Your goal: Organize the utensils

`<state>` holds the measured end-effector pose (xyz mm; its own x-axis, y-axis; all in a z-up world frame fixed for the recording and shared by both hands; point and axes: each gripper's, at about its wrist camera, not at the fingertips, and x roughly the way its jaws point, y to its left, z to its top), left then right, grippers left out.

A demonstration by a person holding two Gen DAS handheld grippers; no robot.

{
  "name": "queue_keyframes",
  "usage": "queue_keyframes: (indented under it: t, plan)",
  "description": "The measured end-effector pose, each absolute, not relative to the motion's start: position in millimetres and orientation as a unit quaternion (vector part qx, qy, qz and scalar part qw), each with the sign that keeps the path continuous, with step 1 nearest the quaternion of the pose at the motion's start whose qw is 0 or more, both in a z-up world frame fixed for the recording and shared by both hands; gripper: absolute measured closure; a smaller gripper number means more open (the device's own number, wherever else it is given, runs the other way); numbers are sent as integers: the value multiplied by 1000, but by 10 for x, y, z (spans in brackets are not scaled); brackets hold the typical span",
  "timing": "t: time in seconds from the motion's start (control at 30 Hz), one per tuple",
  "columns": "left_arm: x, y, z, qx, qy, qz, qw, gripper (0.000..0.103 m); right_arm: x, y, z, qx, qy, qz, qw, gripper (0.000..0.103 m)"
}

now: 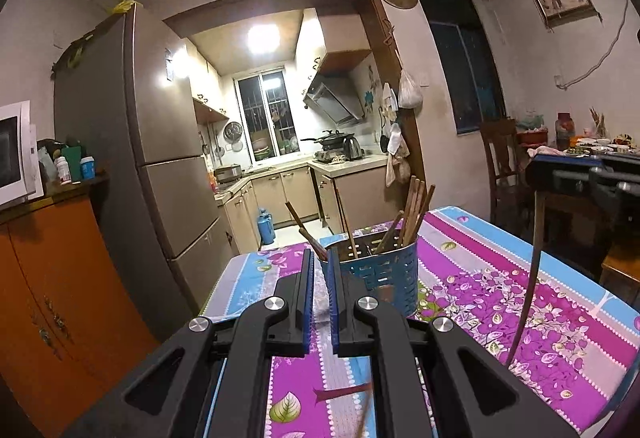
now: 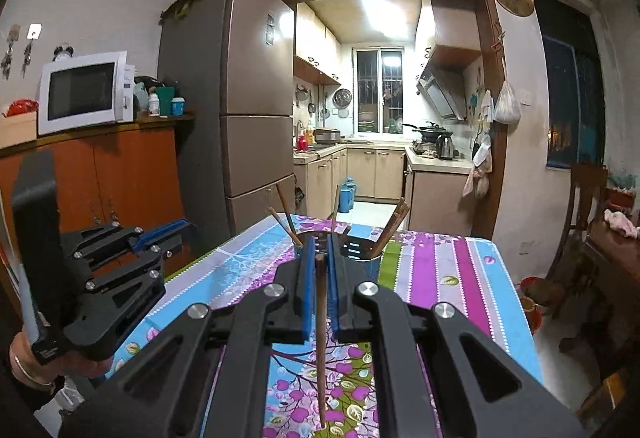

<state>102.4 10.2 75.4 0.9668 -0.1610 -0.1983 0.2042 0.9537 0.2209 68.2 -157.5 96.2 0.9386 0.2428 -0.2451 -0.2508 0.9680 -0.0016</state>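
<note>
The right gripper [image 2: 319,258] pinches 1 brown chopstick [image 2: 320,334] between its blue pads, the stick hanging down toward the table [image 2: 436,278]. Just ahead stands the blue perforated utensil holder [image 1: 390,270], with several more chopsticks [image 1: 414,210] leaning inside it. The left gripper [image 1: 321,266] hovers beside the holder, its jaws a narrow gap apart and holding nothing.

Our wrist views look low along fingers toward 12 o'clock; both share tabletop [image 1: 500,278] [image 2: 440,270], kitchen doorway [image 1: 280,86] [image 2: 384,86].
</note>
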Motion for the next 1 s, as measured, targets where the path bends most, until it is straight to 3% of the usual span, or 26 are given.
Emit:
queue_keyframes:
  t: [0.23, 0.47, 0.57, 0.67, 0.73, 0.8, 1.0]
  plan:
    - [1174, 190, 579, 128, 112, -94, 981, 95, 681, -1553, 944, -24, 126, 116, 985, 98]
    - [1224, -208, 216, 234, 183, -218, 930, 95, 407, -2099, 1047, 18, 105, 93, 990, 98]
    - [1582, -367, -61, 214, 246, -278, 903, 88, 246, -2292, 1018, 40, 92, 89, 991, 98]
    - [2008, -526, -375, 203, 300, -326, 873, 87, 134, -2424, 962, 54, 88, 89, 991, 98]
    - [2199, -631, -544, 223, 302, -334, 865, 85, 66, -2543, 913, 65, 87, 86, 990, 98]
    - [2350, -700, -654, 237, 308, -334, 859, 76, 49, -2640, 890, 77, 87, 85, 990, 98]
    - [2642, -843, -852, 250, 330, -356, 838, 71, 82, -2774, 831, 92, 89, 88, 988, 98]
